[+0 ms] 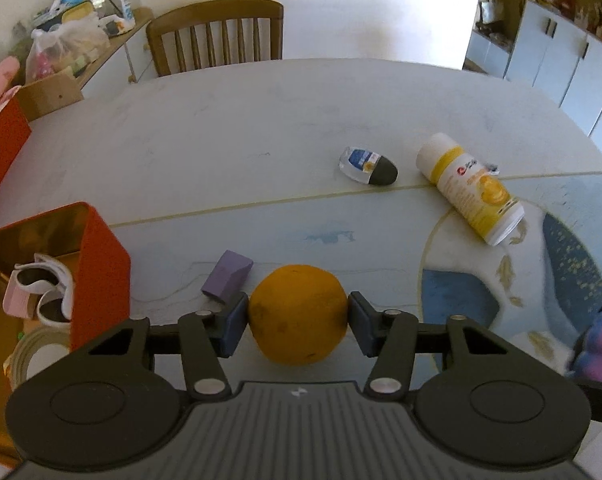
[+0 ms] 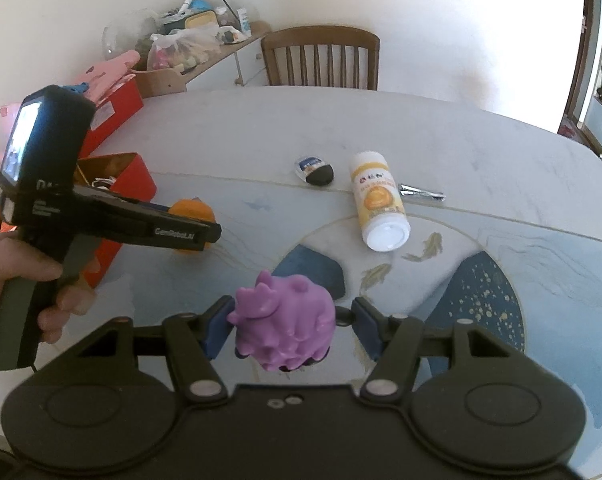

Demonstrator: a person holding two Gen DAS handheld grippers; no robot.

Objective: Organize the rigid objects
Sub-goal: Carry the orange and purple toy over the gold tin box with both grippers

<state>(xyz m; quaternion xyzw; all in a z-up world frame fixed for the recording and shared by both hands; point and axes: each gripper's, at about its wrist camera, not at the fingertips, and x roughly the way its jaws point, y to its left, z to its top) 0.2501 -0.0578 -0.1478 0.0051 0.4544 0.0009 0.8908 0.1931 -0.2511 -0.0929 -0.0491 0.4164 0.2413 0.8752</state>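
Orange (image 1: 297,314) is pinched between the jaws of the left gripper (image 1: 297,322), just beside the red tin (image 1: 101,264) at its nine o'clock; the purple toy (image 2: 285,322) sits between the jaws of the right gripper (image 2: 285,326), though firm contact at the right jaw cannot be told. The orange should be carried level over the tin rim, lowered beside what already lies inside, then released low. Bottle (image 1: 471,188) and pouch (image 1: 367,164) lie on the table (image 1: 221,140) at one o'clock.

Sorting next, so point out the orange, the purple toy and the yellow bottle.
orange (image 1: 297,314): left wrist view, front face.
purple toy (image 2: 287,322): right wrist view, body middle.
yellow bottle (image 2: 377,200): right wrist view, label.
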